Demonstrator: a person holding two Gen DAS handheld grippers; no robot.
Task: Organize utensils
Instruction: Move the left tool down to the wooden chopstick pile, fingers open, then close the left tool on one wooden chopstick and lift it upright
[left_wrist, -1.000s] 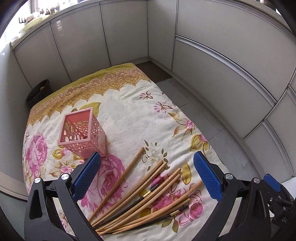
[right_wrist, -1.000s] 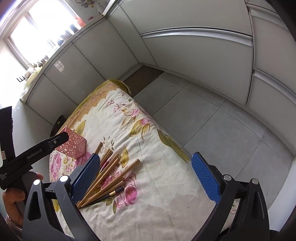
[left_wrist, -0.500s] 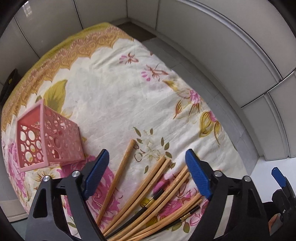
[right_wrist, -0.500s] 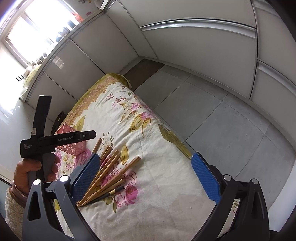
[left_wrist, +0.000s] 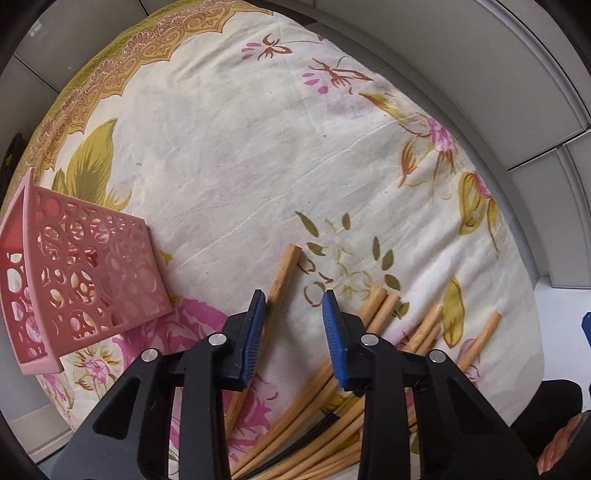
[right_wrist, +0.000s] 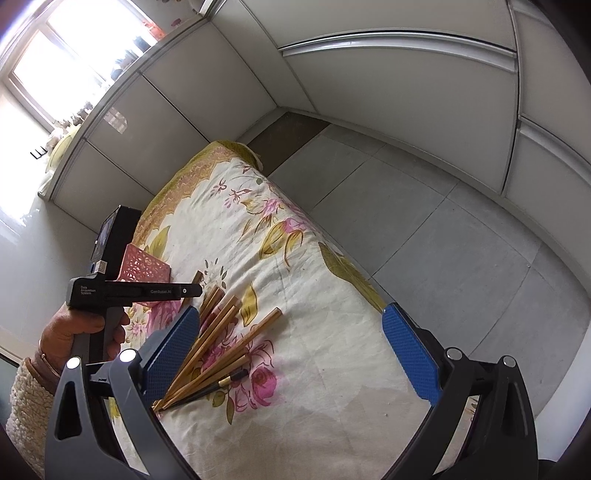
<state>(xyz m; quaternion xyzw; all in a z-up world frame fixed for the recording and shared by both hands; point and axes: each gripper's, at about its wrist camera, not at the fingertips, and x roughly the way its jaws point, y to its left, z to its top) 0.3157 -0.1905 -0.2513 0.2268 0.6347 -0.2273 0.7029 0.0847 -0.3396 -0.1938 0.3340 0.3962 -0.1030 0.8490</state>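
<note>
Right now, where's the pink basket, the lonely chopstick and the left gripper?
pink basket (left_wrist: 92, 273), left wrist view, its holey side wall.
lonely chopstick (left_wrist: 282, 275), left wrist view, upper shaft.
left gripper (left_wrist: 293, 319), left wrist view, between fingertips.

Under my tongs, the floral cloth-covered table (left_wrist: 258, 147) carries a pink perforated basket (left_wrist: 81, 273) at frame left and wooden chopsticks (left_wrist: 317, 413) fanned at the bottom.

Left gripper (left_wrist: 293, 308) half-closed, right gripper (right_wrist: 291, 343) spread wide

The left one's blue pads (left_wrist: 255, 328) are standing partly apart, pointing toward 12 o'clock. A hand (right_wrist: 79, 334) at 9 o'clock is gripping its handle. The right one's jaws are gaping fully.
</note>
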